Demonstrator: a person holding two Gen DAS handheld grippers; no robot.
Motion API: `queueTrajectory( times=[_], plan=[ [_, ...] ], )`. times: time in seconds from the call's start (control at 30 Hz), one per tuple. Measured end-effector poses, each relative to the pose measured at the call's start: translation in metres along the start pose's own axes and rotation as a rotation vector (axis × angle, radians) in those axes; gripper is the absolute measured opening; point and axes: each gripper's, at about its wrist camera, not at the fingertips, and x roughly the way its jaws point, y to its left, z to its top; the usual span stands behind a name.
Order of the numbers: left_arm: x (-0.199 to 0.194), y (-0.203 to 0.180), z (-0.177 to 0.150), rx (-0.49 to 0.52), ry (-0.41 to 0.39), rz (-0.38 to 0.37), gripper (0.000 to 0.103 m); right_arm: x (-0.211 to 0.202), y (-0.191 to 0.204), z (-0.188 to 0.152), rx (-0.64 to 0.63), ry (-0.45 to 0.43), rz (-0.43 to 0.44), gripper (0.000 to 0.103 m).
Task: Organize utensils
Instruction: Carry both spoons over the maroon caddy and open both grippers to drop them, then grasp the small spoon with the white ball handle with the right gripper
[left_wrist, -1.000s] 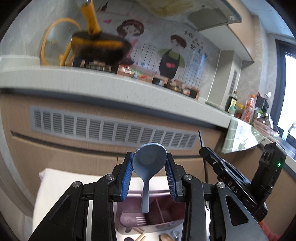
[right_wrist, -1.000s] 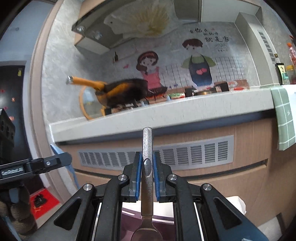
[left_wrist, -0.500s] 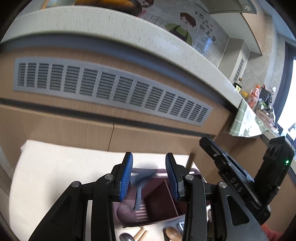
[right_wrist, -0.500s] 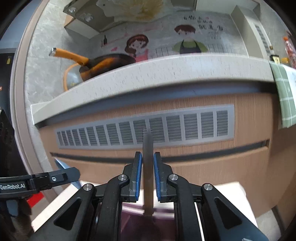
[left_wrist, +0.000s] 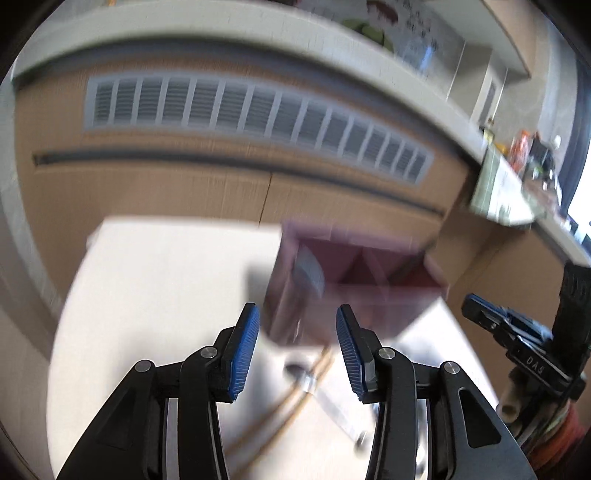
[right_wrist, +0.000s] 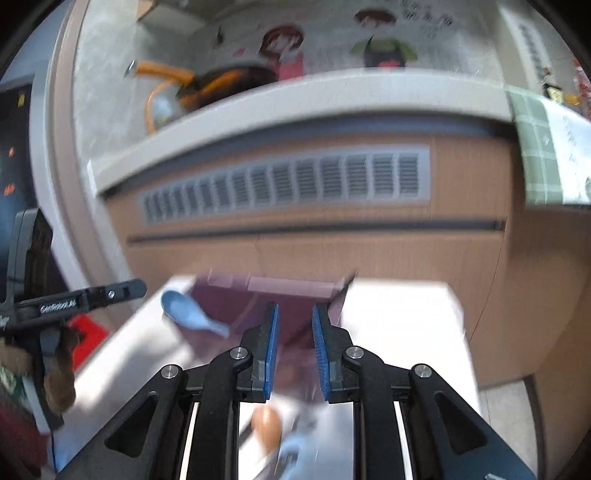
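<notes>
Purple divided caddy (left_wrist: 354, 280) near the far edge of the white tabletop (left_wrist: 159, 295), pale blue spoon (right_wrist: 192, 314) leaning out of its left end, left tool (left_wrist: 297, 343) spread wide and empty, right tool (right_wrist: 294, 350) parted, gripping nothing, blurred utensils (left_wrist: 314, 384) on the tabletop's near side.

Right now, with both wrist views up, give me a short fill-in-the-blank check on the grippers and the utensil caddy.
1. The left gripper is ____, with nothing between its blue pads.
2. The caddy that stands on the white table is ____ in colour.
3. The spoon that leans out of the caddy's left end is light ____.
4. The right gripper holds ____.

Missing words: open; purple; blue; nothing
</notes>
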Motion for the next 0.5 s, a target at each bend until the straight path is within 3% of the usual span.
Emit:
queueTrajectory(
  times=[0.17, 0.3, 0.5],
  plan=[
    [0.005, 0.009, -0.054, -0.013, 0.145, -0.007, 0.045, 0.028, 0.032, -0.047, -0.055, 0.235, 0.125, 0.018],
    [-0.001, 0.007, -0.074, 0.021, 0.163, 0.02, 0.045, 0.062, 0.068, -0.071, -0.121, 0.382, 0.211, 0.018],
    [-0.011, 0.021, -0.082, -0.021, 0.153, 0.04, 0.045, 0.078, 0.088, -0.081, -0.147, 0.453, 0.219, 0.018]
  ],
)
